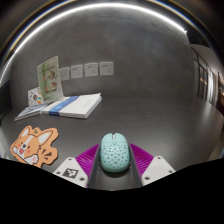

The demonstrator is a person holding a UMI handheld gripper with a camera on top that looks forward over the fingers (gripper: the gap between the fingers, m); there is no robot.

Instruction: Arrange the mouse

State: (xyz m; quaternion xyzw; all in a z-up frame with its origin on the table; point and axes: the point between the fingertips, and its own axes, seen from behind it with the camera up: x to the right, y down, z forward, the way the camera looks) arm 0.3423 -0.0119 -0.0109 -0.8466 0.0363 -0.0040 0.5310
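A pale teal mouse (114, 152) with a perforated shell sits between my gripper's (114, 163) two fingers. Both magenta pads (88, 156) press against its sides, so the gripper is shut on it. The mouse points away from me over the dark grey table (150, 115). An orange and white dog-shaped mouse pad (33, 142) lies flat on the table, ahead and to the left of the left finger. The underside of the mouse is hidden, so I cannot tell whether it rests on the table or hangs above it.
A flat stack of white and blue books (70, 105) lies beyond the dog-shaped pad. A green and white card (48, 78) stands upright behind the books. Several papers (85, 70) hang on the far wall.
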